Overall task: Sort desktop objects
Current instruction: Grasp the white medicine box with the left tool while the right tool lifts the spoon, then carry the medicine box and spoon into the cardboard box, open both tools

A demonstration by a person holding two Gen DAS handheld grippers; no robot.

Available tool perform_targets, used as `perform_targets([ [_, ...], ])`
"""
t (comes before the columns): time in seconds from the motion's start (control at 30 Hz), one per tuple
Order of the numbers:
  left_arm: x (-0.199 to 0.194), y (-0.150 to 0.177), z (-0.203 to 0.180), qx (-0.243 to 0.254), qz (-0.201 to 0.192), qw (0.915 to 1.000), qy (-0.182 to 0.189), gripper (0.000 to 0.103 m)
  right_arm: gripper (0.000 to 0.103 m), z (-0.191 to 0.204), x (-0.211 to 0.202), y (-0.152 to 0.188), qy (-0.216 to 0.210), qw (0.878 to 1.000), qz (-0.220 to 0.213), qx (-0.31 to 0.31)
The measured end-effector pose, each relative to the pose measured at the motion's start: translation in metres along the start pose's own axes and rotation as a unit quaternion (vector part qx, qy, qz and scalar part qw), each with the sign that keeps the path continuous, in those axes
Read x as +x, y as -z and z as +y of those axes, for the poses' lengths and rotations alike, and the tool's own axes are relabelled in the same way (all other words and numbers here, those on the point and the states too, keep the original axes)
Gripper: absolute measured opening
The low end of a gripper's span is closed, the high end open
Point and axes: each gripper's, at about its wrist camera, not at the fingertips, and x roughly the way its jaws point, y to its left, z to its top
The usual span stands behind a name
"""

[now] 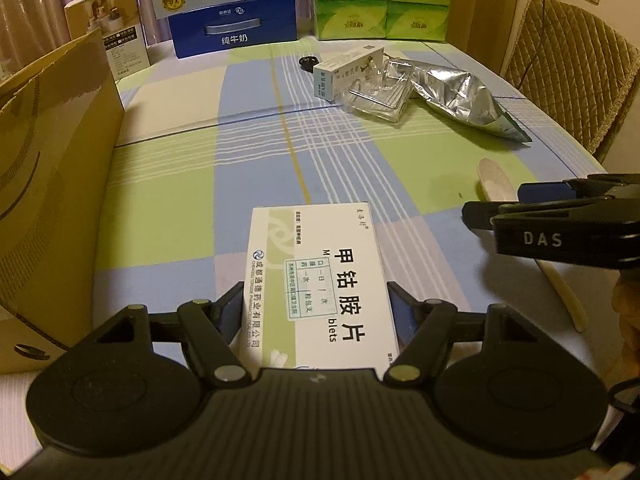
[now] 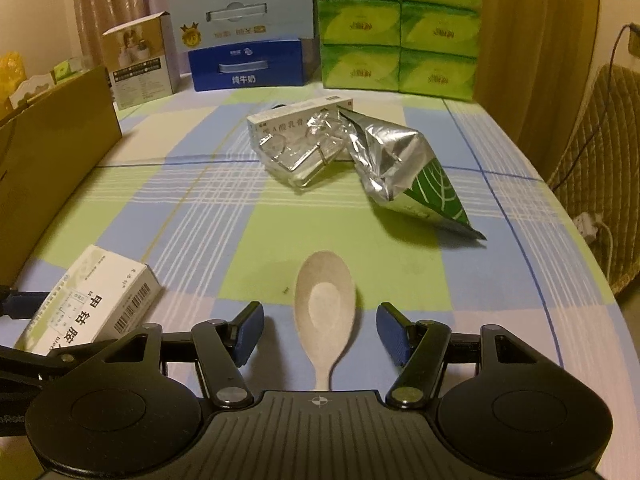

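A white and green medicine box (image 1: 320,272) lies flat on the checked tablecloth (image 1: 192,184). My left gripper (image 1: 318,312) stands open around its near end, one finger on each side. The same box (image 2: 88,304) shows at the lower left of the right wrist view. A pale spoon (image 2: 324,308) lies bowl-forward between the blue pads (image 2: 250,332) of my open right gripper (image 2: 320,332), its handle running under the gripper body. From the left wrist camera, the spoon (image 1: 496,180) is partly hidden behind the right gripper (image 1: 492,208).
Mid-table lie a second white carton (image 2: 296,120), a clear plastic case (image 2: 304,152) and a silver foil bag (image 2: 400,160). A tall cardboard box (image 1: 48,184) stands at the left. Milk cartons (image 1: 234,28) and green tissue packs (image 1: 380,0) line the back; a chair (image 1: 572,68) is right.
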Motion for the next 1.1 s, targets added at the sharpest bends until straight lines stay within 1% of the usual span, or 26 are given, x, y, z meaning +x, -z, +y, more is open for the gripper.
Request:
perform_targets([
  [0.1, 0.001, 0.002, 0.000, -0.005, -0.006, 1.0000, -0.003, 0.073, 0.058, 0.002, 0.003, 0.002, 0.008, 1.000, -0.011, -0.004],
  [0.17, 0.001, 0.003, 0.001, -0.007, -0.007, 0.9999, -0.001, 0.073, 0.050, 0.003, 0.004, 0.002, 0.012, 1.000, -0.016, -0.005],
  [0.3, 0.001, 0.002, 0.001, -0.009, -0.007, 0.9999, -0.001, 0.073, 0.043, 0.002, 0.004, 0.001, 0.017, 1.000, -0.020, -0.003],
  [0.33, 0.001, 0.002, 0.002, -0.010, -0.007, 0.9999, 0.000, 0.073, 0.039, 0.003, 0.003, 0.001, 0.017, 1.000, -0.021, -0.003],
  [0.37, 0.001, 0.002, 0.002, -0.011, -0.006, 0.9999, 0.000, 0.073, 0.032, 0.003, 0.003, 0.002, 0.017, 1.000, -0.021, -0.005],
  [0.4, 0.001, 0.001, 0.002, -0.011, -0.006, 0.9999, 0.000, 0.073, 0.030, 0.003, 0.003, 0.002, 0.017, 1.000, -0.022, -0.007],
  [0.53, 0.002, 0.000, 0.002, -0.011, -0.005, 0.9999, 0.000, 0.073, 0.030, 0.004, 0.002, 0.003, 0.014, 1.000, -0.020, -0.005],
  [0.6, 0.002, -0.001, 0.001, -0.010, -0.006, 0.9999, 0.002, 0.068, 0.030, 0.004, 0.001, 0.003, 0.011, 1.000, -0.019, -0.005],
  [0.77, 0.003, -0.002, 0.002, -0.009, -0.005, 0.9999, 0.005, 0.068, 0.030, 0.003, -0.002, 0.005, 0.004, 1.000, -0.018, 0.002],
  [0.87, 0.002, -0.003, 0.002, -0.008, -0.008, 0.9999, -0.002, 0.067, 0.030, 0.002, -0.003, 0.005, 0.002, 1.000, -0.018, 0.009],
  [1.1, -0.012, -0.008, 0.003, -0.009, -0.020, 0.9998, 0.000, 0.067, 0.030, -0.002, -0.017, 0.001, -0.004, 0.999, -0.028, 0.023],
])
